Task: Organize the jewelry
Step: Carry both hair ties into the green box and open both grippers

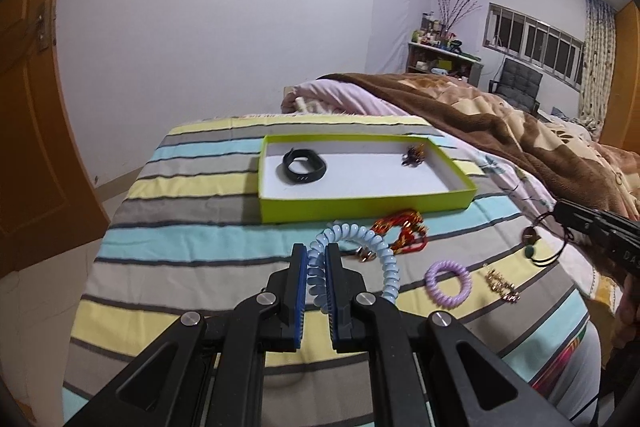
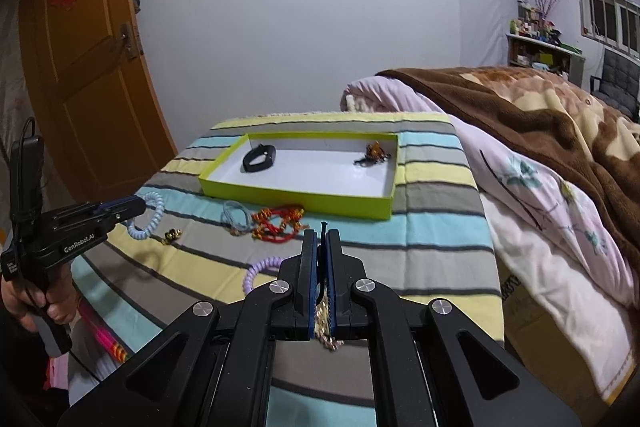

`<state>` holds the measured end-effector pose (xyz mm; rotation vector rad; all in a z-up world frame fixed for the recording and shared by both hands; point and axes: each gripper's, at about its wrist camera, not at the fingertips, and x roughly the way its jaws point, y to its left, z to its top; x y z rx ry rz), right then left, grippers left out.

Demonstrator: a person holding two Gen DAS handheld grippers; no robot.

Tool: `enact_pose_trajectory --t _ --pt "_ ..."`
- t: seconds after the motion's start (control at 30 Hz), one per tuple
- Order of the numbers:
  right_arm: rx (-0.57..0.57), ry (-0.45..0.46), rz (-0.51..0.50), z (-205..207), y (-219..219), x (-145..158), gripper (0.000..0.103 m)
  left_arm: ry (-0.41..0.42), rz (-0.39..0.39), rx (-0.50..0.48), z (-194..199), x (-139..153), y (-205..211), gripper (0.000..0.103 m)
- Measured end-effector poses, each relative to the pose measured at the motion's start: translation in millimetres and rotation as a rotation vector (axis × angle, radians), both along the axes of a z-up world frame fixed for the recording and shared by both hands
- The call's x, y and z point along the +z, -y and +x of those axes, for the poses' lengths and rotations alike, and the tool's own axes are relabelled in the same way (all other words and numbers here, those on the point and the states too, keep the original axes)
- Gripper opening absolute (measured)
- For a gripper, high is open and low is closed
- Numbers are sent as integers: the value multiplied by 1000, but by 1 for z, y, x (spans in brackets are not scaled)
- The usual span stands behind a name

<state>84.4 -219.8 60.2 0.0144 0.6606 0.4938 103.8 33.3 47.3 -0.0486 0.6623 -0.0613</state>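
Two tools loaded – left tool (image 1: 317, 259) pinches the blue coil hair tie (image 1: 360, 247), right tool (image 2: 320, 247) clamps a black cord pendant (image 1: 534, 241) – both lifted for the green tray (image 1: 360, 205) ahead

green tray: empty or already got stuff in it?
Not empty. The green tray holds a black band at its left end and a small dark beaded piece at its right end; the rest shows bare white floor.

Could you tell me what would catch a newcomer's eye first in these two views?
Probably the lime-green tray on the striped bedspread, holding a black band and a small dark trinket. Next, the left gripper shut on a pale blue coil bracelet, with a red braided bracelet and a purple coil loose nearby.
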Motion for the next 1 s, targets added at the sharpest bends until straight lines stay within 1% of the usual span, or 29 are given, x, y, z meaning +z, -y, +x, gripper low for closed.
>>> enact_pose_trajectory --t 0.23,0.43,0.57,0.8,1.0 --pt "39 12 -11 17 -13 5 4 0 3 -26 22 8 10 8" --pt "64 24 -36 41 -25 8 4 19 23 -40 47 17 14 8" --pt "67 32 -44 61 -30 10 4 11 12 -38 71 20 11 8" --pt "60 34 -64 97 -36 7 4 -16 32 -33 111 12 8 8" --pt "49 -1 -76 129 -38 -9 4 -56 43 -22 141 -6 3 8"
